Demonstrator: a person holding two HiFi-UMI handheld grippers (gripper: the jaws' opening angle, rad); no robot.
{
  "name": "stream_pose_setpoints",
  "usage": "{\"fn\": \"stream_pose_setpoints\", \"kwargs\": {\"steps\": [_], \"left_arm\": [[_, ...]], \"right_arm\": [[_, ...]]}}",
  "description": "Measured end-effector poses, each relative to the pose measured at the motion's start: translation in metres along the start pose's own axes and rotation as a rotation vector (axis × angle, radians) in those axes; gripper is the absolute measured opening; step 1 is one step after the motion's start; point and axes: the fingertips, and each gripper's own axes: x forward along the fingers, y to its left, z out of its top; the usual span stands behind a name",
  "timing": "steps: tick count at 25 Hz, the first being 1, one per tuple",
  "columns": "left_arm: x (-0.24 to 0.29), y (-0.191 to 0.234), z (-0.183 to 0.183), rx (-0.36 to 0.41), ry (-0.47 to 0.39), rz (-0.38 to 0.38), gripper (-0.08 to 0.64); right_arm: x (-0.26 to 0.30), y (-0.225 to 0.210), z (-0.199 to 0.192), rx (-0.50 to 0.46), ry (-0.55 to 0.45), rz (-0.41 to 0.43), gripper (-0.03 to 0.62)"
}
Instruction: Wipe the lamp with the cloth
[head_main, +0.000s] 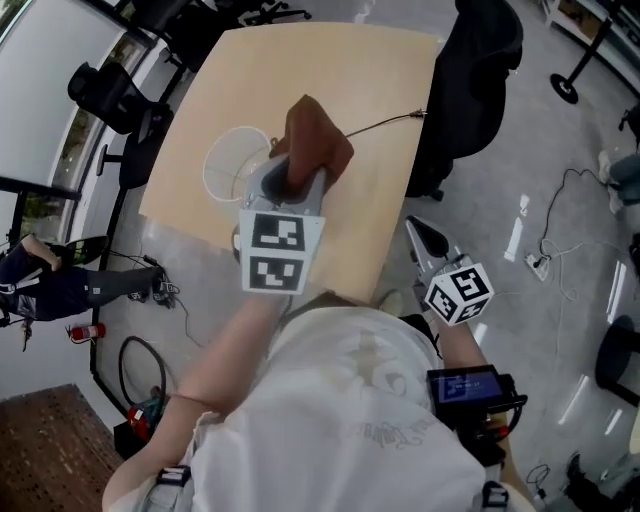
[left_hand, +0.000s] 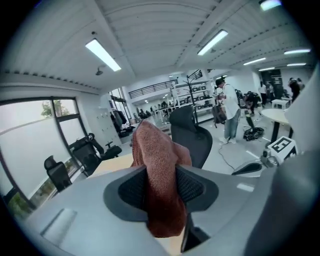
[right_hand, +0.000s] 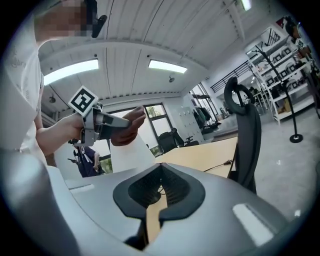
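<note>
A white lamp stands on a pale wooden table, left of centre in the head view. Its shade is thin and see-through. It is probably light and easy to tip or dent, so wiping calls for gentle pressure, with any steadying hold best taken low on the body, not on the shade. A thin cord runs from it toward the table's upper right edge.

Just right of the shade, a brown terry cloth is clamped in the left gripper. The jaws pinch it near the middle, with a soft fold standing up above them and a shorter end hanging below. The cloth is limp and fuzzy, so it should drape over the shade. It appears close beside the lamp; contact cannot be judged.

The right gripper is off the table's near edge, at right of centre, jaws closed together on nothing. A black chair stands at upper right.
</note>
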Motion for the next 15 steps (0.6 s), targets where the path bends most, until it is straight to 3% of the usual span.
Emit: {"fn": "stream_pose_setpoints", "kwargs": {"steps": [3,6,9,15], "left_arm": [[0.008,0.010,-0.030,-0.017,0.035,0.095,0.163],[0.019,0.016,-0.052,-0.045,0.067,0.137,0.163],[0.026,0.010,-0.071,-0.069,0.105,0.128,0.163],[0.039,-0.018,-0.117,-0.123,0.214,0.031,0.166]], "right_arm": [[0.003,0.011,-0.006,0.001,0.009,0.029,0.012],[0.007,0.015,-0.007,0.002,0.017,0.048,0.012],[0.005,0.015,-0.008,0.004,0.023,0.056,0.012],[0.003,0.015,-0.012,0.003,0.036,0.066,0.012]]}}
